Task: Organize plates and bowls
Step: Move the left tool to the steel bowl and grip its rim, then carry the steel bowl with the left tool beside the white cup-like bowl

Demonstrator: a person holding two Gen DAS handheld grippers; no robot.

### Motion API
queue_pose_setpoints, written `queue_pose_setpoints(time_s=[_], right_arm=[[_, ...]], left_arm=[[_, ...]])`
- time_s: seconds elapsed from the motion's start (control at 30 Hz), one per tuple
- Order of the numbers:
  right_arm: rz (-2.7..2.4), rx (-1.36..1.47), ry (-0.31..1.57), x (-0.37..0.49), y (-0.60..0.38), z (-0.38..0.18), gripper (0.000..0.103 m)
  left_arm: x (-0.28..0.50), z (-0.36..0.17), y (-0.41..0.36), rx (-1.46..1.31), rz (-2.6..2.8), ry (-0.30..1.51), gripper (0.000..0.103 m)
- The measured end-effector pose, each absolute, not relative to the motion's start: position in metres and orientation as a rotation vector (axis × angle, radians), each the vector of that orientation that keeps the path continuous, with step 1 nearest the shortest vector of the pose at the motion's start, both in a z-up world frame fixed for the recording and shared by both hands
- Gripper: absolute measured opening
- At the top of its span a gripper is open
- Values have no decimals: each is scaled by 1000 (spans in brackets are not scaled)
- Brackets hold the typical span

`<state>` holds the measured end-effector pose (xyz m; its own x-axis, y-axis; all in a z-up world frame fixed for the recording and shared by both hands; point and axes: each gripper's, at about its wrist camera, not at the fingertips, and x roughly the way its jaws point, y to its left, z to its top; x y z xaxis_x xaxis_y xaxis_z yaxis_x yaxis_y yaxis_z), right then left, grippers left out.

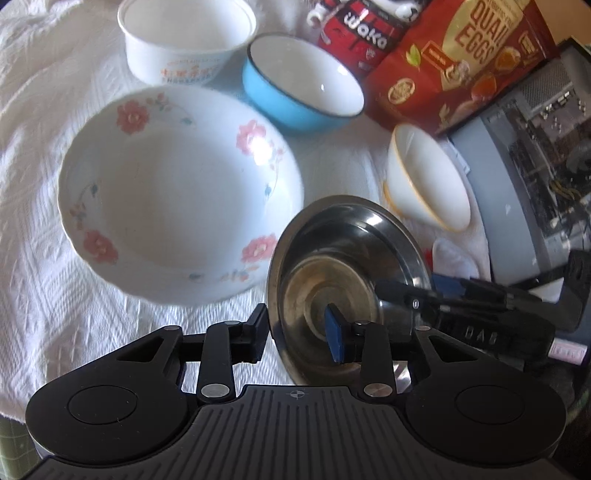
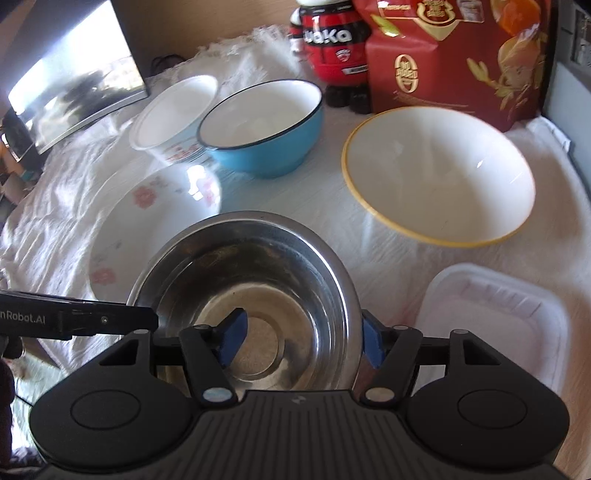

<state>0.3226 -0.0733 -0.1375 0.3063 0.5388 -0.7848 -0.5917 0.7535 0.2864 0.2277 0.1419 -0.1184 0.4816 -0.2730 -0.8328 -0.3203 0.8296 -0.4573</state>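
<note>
A steel bowl [image 1: 343, 258] [image 2: 243, 280] sits on the white cloth, close under both cameras and overlapping the edge of a flower-patterned deep plate [image 1: 177, 192] [image 2: 155, 221]. My left gripper [image 1: 295, 332] is open and straddles the bowl's left rim, with one finger outside and the blue pad inside, neither pressing. My right gripper [image 2: 302, 341] [image 1: 417, 291] is open astride the opposite rim, one pad inside the bowl and one just outside it. Behind stand a blue bowl [image 1: 295, 88] [image 2: 266, 125], a white paper bowl [image 1: 184, 44] [image 2: 173, 110] and a yellow-rimmed white bowl [image 1: 428, 177] [image 2: 436, 177].
A red snack bag [image 1: 461, 62] [image 2: 454, 55] and a red figurine [image 1: 362, 33] [image 2: 332, 48] line the back. A white plastic container [image 2: 495, 314] lies at the right. A monitor [image 2: 74, 92] stands at the far left and a computer case [image 1: 535, 166] at the table's right edge.
</note>
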Motion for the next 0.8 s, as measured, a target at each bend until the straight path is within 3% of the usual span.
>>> queue_pose_setpoints(time_s=[0.27,0.53,0.8], right_arm=[[752,-51,1067,328,-65,-149,66],[817,12,976,330,-60,-95,71],[836,46,997,346,15,-100,71]], left_arm=[[236,-121,134,-607,67,1146,35],[235,-69,173,-622,108,976,36],[236,-86,231,-636,264,974,36]])
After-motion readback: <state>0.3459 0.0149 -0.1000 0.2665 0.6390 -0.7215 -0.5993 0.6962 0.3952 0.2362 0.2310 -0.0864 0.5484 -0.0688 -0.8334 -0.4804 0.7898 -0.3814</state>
